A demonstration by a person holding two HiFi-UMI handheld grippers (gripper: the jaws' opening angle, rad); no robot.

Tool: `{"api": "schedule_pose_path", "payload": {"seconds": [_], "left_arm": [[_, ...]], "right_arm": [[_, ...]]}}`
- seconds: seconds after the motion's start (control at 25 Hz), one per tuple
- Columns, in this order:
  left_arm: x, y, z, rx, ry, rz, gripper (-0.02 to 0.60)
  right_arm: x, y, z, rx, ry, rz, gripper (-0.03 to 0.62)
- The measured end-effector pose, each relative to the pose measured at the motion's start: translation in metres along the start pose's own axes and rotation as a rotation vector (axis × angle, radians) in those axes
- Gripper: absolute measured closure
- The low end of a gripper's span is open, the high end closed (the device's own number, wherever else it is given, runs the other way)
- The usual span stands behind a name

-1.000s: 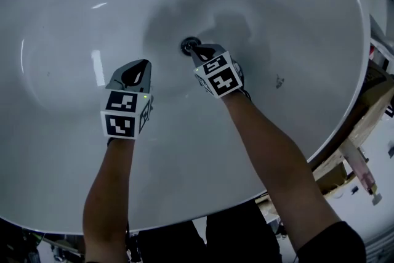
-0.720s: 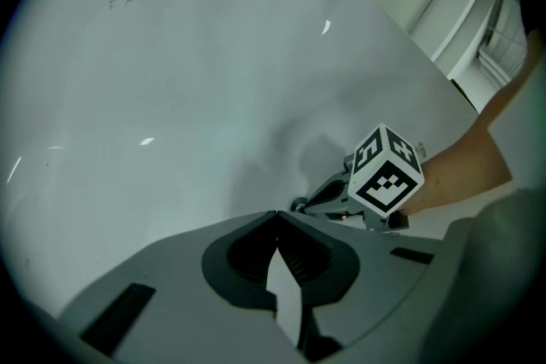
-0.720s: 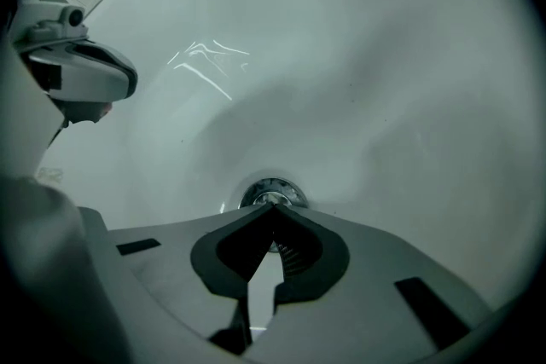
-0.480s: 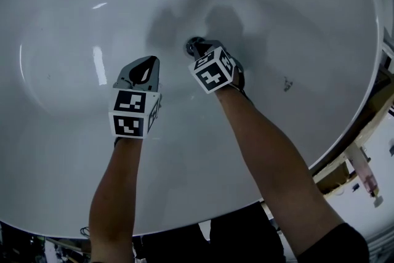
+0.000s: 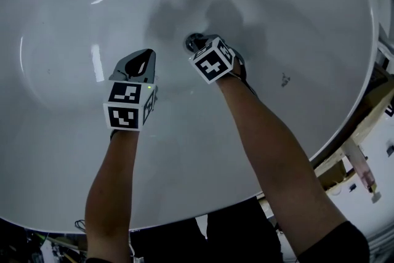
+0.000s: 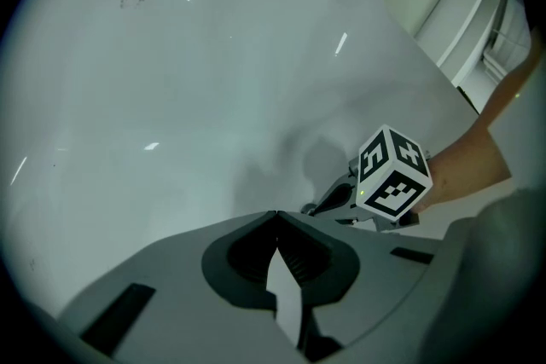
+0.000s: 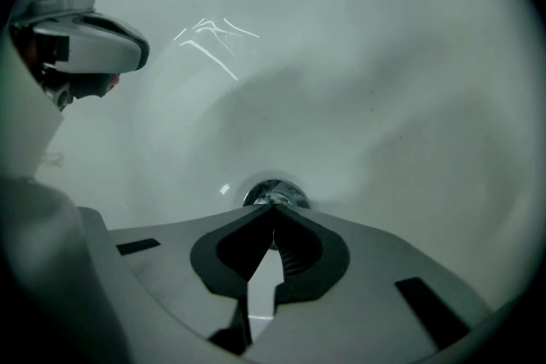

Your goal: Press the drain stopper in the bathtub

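Drain stopper [image 5: 194,41] is seen in the head view low in the bathtub [image 5: 295,3], met by the right gripper [image 5: 200,48]; the left gripper [image 5: 145,61] is held aside. In the left gripper view, jaws are closed, empty. In the right gripper view, closed jaws are laid on the stopper's edge; pressing is judged begun, not confirmed.

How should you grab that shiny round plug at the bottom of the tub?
Probably not by pinching. The drain stopper is a low round cap, nearly flush with the bathtub floor, so there's little edge to grip. Better to push its top middle, straight down from above, with the shut right gripper, whose tips sit right at it.
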State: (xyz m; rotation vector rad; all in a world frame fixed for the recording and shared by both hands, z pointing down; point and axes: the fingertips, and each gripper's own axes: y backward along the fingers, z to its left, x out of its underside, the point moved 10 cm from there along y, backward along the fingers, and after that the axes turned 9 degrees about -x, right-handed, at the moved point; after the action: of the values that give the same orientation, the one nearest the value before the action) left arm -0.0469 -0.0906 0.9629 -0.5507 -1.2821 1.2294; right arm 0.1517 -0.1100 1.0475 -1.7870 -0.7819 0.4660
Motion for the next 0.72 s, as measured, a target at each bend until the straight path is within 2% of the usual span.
{"api": "schedule_pose_path", "payload": {"seconds": [0.16, 0.32, 0.44, 0.6, 0.72], "left_arm": [[-0.014, 0.028, -0.017, 0.0, 0.0, -0.022, 0.571], [-0.034, 0.07, -0.03, -0.001, -0.027, -0.029, 0.571], [-0.052, 0.119, -0.044, -0.012, -0.031, -0.037, 0.571], [-0.085, 0.201, -0.057, -0.033, -0.019, -0.088, 0.571], [-0.088, 0.274, -0.075, -0.029, 0.007, -0.086, 0.571]], "right_arm": [[0.01, 0.042, 0.003, -0.007, 0.013, -0.045, 0.579], [0.019, 0.102, 0.023, -0.015, -0.043, -0.095, 0.579], [0.031, 0.156, 0.052, -0.031, -0.038, -0.102, 0.579], [0.042, 0.238, 0.089, -0.013, -0.032, -0.134, 0.579], [0.056, 0.3, 0.127, -0.032, -0.049, -0.154, 0.579]]}}
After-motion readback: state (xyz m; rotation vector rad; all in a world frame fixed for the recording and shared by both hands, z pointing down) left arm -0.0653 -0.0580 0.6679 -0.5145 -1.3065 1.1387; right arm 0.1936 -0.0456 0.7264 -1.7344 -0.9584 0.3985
